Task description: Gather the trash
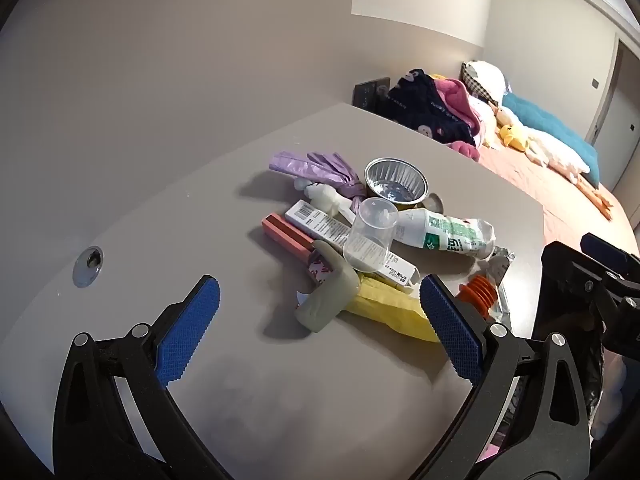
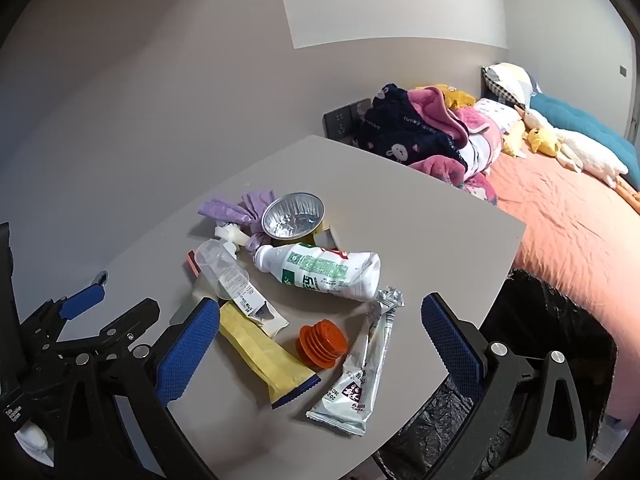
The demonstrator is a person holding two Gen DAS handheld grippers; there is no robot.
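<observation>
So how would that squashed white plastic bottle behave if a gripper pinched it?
The bottle looks dented and empty, so it is probably light and would likely buckle further. Lying on its side on the table, it might roll if nudged.

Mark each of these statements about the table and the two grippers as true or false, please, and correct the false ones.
1. The left gripper is open and holds nothing. True.
2. The foil cup lies upside down. False: its open mouth is visible, tilted toward the camera.
3. The orange ribbed cap lies between the yellow packet and the silver tube. True.
4. The white bottle stands upright. False: it lies on its side.
5. The right gripper is shut on the silver tube. False: it is open, holding nothing.
</observation>
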